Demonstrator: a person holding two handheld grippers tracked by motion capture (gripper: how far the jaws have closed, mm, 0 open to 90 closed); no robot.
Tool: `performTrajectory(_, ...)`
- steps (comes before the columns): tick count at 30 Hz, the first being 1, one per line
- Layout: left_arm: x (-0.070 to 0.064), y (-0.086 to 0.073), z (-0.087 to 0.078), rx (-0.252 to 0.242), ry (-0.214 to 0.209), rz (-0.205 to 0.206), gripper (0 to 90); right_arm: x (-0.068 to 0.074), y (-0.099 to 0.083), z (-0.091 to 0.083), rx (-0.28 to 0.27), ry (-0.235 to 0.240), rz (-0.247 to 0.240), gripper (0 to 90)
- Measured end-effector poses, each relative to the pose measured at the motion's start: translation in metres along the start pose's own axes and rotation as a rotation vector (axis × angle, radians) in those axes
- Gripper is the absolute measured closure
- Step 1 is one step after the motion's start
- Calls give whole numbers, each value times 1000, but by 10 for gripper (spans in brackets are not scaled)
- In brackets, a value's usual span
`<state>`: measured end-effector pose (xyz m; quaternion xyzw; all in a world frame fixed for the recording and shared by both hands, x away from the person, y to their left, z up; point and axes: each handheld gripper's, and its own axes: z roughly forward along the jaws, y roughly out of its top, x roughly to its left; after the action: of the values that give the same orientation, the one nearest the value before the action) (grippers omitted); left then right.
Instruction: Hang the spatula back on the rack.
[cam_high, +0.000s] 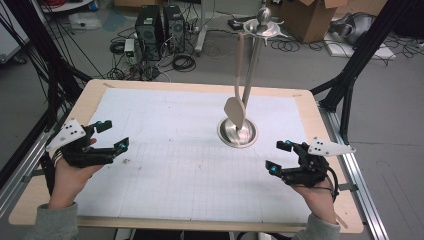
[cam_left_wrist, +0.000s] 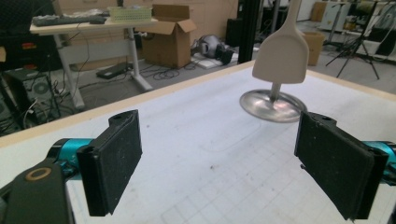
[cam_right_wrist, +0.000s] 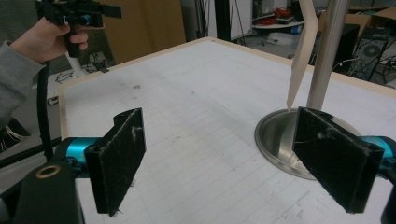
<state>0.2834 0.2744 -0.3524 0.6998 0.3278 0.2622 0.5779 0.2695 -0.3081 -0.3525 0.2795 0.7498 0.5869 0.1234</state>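
A metal utensil stand (cam_high: 250, 65) rises from a round steel base (cam_high: 224, 135) on the white gridded mat (cam_high: 175, 155). A beige spatula (cam_high: 236, 107) hangs from its top, blade just above the base; it is also seen as the spatula (cam_left_wrist: 281, 53) and edge-on as the spatula (cam_right_wrist: 301, 51). My left gripper (cam_high: 115, 135) is held at the mat's left edge, open and empty. My right gripper (cam_high: 279, 156) is held at the mat's right, open and empty, a little to the right of the base (cam_right_wrist: 275, 140).
The wooden table edge (cam_high: 200, 86) frames the mat. Black frame posts (cam_high: 360, 55) stand at the table's right and left. Computers, cables and cardboard boxes lie on the floor beyond. The left hand and its gripper (cam_right_wrist: 77, 14) appear far off in the right gripper view.
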Motion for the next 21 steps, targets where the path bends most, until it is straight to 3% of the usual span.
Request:
performTrajectory(11, 13, -17, -19, 8, 72, -24, 153, 1, 2, 0, -38, -25, -5, 165)
performTrajectory(16, 17, -26, -18, 29, 71, -51, 157, 0, 3, 0, -50, -35, -8, 165)
performTrajectory(19, 16, -29, -14, 68, 105, -12, 157, -1, 3, 0, -63, -36, -11, 165)
performTrajectory(21, 16, -31, -12, 75, 96, -16, 157, -1, 3, 1, -66, -41, -10, 165)
